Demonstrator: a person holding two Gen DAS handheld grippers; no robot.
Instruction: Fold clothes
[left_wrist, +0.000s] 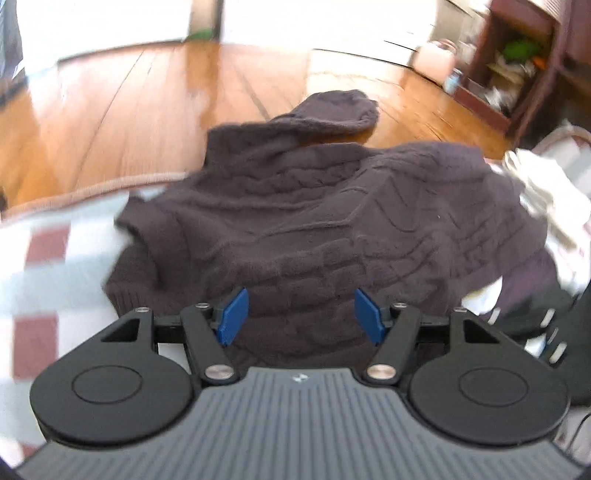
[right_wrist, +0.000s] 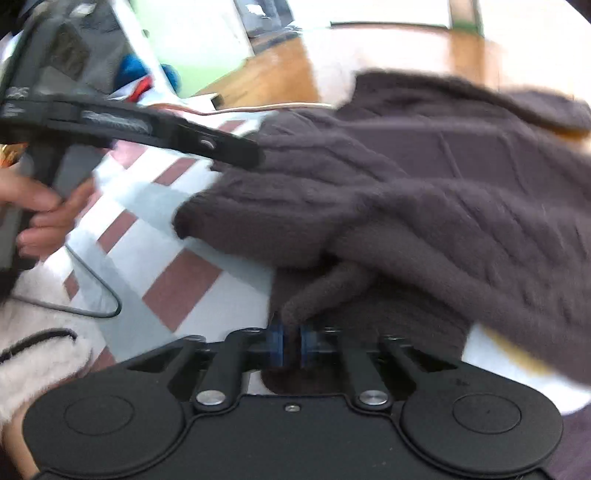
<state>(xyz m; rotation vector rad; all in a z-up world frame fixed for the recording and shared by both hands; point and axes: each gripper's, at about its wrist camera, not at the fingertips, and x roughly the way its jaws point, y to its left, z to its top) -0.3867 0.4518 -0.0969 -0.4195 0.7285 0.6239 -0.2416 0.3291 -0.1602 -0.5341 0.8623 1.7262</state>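
- A checked blanket covers the floor beside wooden boards.
- A dark cable-knit sweater lies crumpled on the blanket, reaching over its far edge.
- The left tool hovers above it, jaws apart, empty.
- The right tool is pinched tight on a fold of sweater.

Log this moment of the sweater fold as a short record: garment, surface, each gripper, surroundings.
garment: dark brown cable-knit sweater, crumpled, not yet folded
surface: checked cloth in white, pale blue and red-brown, beside a wooden floor
left gripper: open, above the sweater, nothing between its blue pads
right gripper: shut on a pinch of the sweater's knit
person: hand holding the left gripper's handle
surroundings: pale clothes heaped at the right
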